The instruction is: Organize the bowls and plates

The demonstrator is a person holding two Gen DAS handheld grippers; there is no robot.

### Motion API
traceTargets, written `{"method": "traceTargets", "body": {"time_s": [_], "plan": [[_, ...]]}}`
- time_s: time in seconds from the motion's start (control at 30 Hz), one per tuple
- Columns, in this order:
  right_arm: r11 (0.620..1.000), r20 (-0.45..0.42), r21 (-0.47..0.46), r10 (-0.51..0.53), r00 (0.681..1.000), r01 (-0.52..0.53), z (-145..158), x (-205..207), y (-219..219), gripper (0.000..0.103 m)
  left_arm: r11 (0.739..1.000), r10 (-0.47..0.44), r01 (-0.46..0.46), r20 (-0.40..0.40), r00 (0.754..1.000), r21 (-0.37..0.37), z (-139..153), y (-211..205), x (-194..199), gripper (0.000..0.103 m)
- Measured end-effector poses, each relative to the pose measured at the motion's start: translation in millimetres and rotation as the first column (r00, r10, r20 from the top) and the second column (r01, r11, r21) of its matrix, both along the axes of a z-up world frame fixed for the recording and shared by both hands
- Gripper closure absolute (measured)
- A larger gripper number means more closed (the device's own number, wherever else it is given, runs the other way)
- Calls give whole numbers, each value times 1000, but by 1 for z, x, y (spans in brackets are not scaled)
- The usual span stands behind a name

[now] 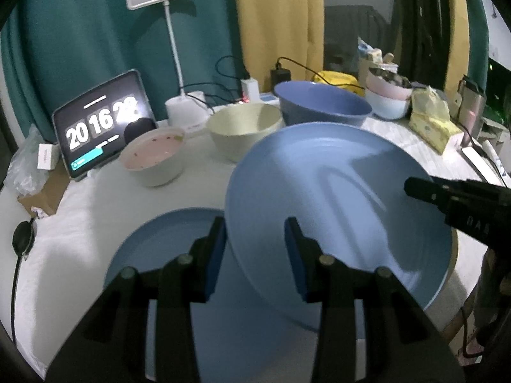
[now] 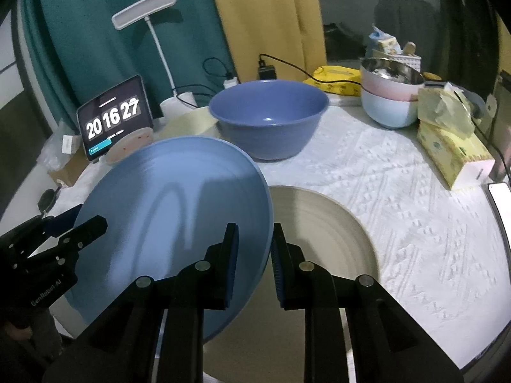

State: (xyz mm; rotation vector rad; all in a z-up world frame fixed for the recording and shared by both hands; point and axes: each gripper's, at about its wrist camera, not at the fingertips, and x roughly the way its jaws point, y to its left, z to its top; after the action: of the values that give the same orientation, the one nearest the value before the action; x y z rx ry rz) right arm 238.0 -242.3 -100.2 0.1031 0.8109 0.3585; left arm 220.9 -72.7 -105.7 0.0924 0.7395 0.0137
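held plate (image 1: pixel 335 198): light blue, tilted, lifted off worktop (image 2: pixel 399 185), centre frame in both views
right claw (image 2: pixel 254 255): narrow gap, pinching plate's right rim
left claw (image 1: pixel 255 255): partly open, straddling plate's left rim; pad contact unclear, cannot tell if gripping
second blue plate (image 1: pixel 166 239): flat on worktop, lower left, apparent stack target
cream plate (image 2: pixel 325 233): flat, lower centre, unstacked
bowls: dark blue bowl (image 2: pixel 268 118), cream bowl (image 1: pixel 242 131), pink bowl (image 1: pixel 153 156) loose at top; pink bowl looks dirty
done: little; plate stacking underway, bowls untouched
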Motion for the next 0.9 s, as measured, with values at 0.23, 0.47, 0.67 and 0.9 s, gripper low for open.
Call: {"method": "traceTargets", "body": {"time_s": [0.23,0.47,0.67,0.9], "plan": [[1000,1,5,-25,1000,25,-7,0,-24,81,999,-29,30,-38,999,19,-10,-25,6,64],[998,8,-8,-56,998,56,-15,0,-41,81,998,-51,54,-71,996,36,-23,-44,11,64],[997,-7,-26,-77,997,77,-26,1,-48,80,997,-53,59,-106,993,50,-35,-54,17,64],[995,-30,-48,-91,995,89,-36,4,-49,80,996,-54,62,-125,991,57,-38,-54,22,63]]}}
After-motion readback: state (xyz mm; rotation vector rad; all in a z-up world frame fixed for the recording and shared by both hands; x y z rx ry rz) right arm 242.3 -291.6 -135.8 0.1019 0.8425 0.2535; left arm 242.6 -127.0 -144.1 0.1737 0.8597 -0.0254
